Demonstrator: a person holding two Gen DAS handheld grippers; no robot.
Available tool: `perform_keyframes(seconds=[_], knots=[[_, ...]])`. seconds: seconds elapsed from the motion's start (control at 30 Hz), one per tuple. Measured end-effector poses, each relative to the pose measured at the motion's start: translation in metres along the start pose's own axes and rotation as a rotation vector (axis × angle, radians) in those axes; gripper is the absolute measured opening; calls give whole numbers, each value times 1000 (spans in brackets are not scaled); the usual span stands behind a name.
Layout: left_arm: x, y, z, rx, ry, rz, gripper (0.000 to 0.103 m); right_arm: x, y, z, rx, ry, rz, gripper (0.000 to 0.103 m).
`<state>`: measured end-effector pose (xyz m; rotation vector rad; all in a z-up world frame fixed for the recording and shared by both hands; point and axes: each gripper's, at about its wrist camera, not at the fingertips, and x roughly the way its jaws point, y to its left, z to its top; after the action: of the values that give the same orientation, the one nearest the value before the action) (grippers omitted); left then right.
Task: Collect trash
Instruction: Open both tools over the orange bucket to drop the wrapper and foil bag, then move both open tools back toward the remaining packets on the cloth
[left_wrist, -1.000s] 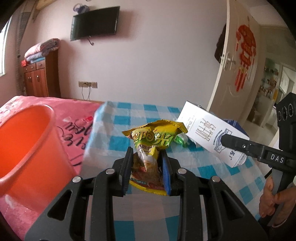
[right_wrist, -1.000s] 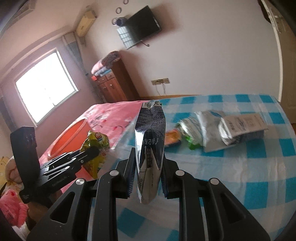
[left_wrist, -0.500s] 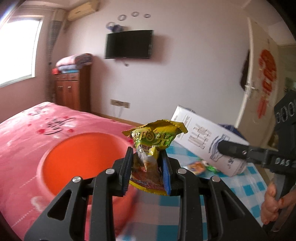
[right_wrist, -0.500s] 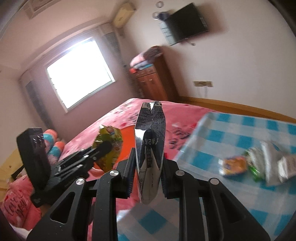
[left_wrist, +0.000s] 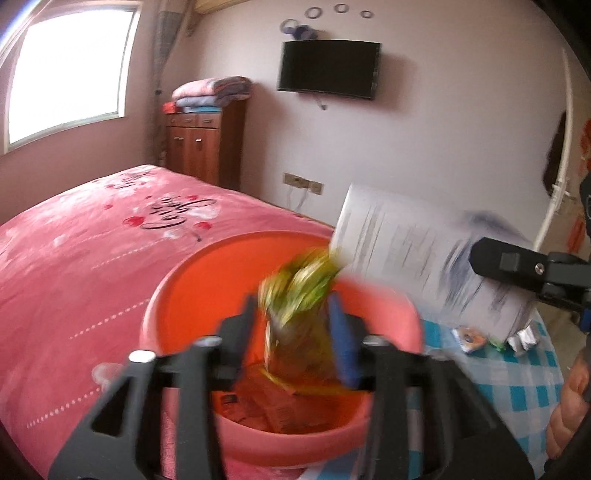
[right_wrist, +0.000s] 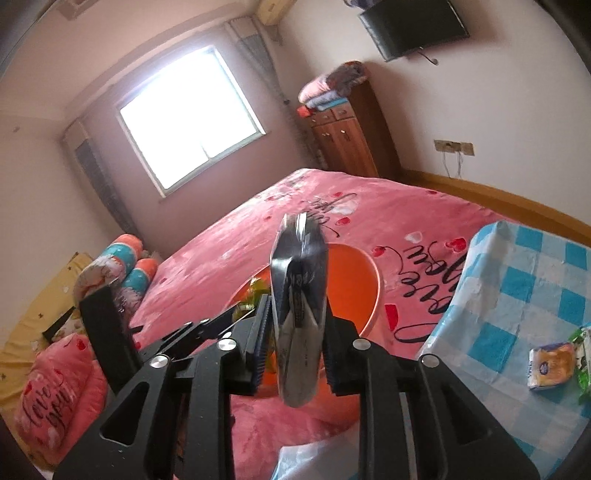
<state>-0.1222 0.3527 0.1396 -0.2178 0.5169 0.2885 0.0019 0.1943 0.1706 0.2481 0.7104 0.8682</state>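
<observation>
orange plastic bucket (left_wrist: 192, 295) is sitting on the pink bed (left_wrist: 74, 258), with wrappers lying at its bottom. left gripper (left_wrist: 295, 336) is hovering over it, fingers parted a little around a blurred yellow-green snack bag (left_wrist: 299, 317); whether they are gripping it is unclear. right gripper (right_wrist: 295, 343) is clamping a silver-white packet (right_wrist: 299, 306) near the bucket's right rim. more litter (right_wrist: 550, 360) is lying on the blue checked cloth (right_wrist: 517, 295) far right.

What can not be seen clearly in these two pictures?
- Yellow wrapper: motion-blurred in the left view, so its print is unreadable.
- Basin contents: partly hidden by the left gripper and wrapper.
- Silver bag: edge-on in the right view; its face does not show.
- Table trash: cut off by the right view's edge.
</observation>
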Motion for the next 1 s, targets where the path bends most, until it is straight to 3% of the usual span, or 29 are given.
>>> perform_keyframes(seconds=[0.03, 0.07, 0.13, 0.27, 0.4, 0.57, 1.0], knots=[[-1, 4, -2, -14, -9, 14, 79, 0, -3, -1, 22, -3, 7, 49], [-2, 6, -3, -22, -18, 19, 82, -2, -6, -3, 42, -10, 14, 64], [-4, 7, -4, -18, -23, 31, 85, -9, -11, -6, 57, -35, -5, 77], [-8, 4, -4, 13, -30, 69, 93, -30, -21, -14, 72, -85, -87, 89], [-17, -10, -6, 48, -35, 84, 99, -46, -31, -23, 70, -119, -170, 90], [-26, -28, -7, 74, -34, 65, 99, -64, -42, -44, 73, -131, -250, 92], [-46, -70, -14, 119, -57, -19, 99, -102, -68, -93, 97, -190, -368, 96]])
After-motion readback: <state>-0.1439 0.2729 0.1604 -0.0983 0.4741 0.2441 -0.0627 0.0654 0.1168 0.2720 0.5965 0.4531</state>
